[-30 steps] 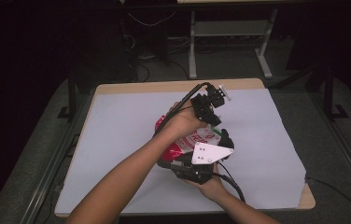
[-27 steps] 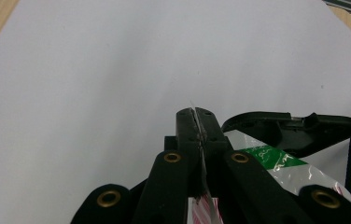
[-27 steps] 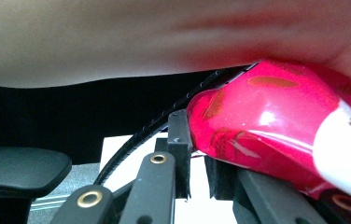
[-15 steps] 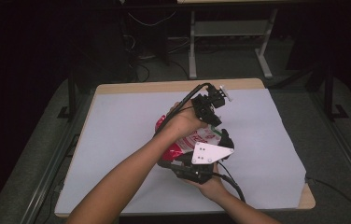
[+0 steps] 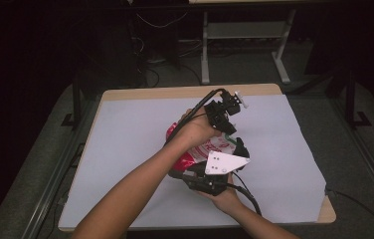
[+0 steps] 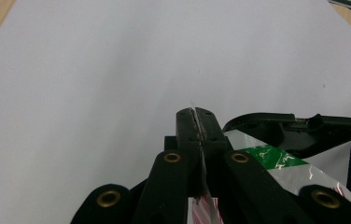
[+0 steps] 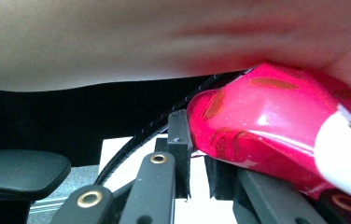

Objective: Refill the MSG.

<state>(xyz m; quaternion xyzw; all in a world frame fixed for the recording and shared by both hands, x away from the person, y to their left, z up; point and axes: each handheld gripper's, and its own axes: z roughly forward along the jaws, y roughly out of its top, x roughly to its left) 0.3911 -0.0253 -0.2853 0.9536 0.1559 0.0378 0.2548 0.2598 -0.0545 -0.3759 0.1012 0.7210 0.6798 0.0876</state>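
A crinkled red, white and green foil snack bag [image 5: 193,155] is held up over the middle of the white paper sheet [image 5: 125,149], between both grippers. My left gripper [image 6: 196,114] is shut, with a thin edge of the bag [image 6: 276,158] pinched between its jaws. In the high view it sits at the bag's far side, held by the left hand [image 5: 197,128]. My right gripper [image 7: 197,140] is closed on the bag's red end [image 7: 257,126], which bulges over its right jaw. Its grey plate [image 5: 225,162] lies over the bag's near right side.
The paper covers a wooden table [image 5: 185,92] whose edges show at the back and the front right corner. The left forearm [image 5: 135,194] crosses the front of the table. A metal stand [image 5: 244,45] and cables stand on the dark floor beyond.
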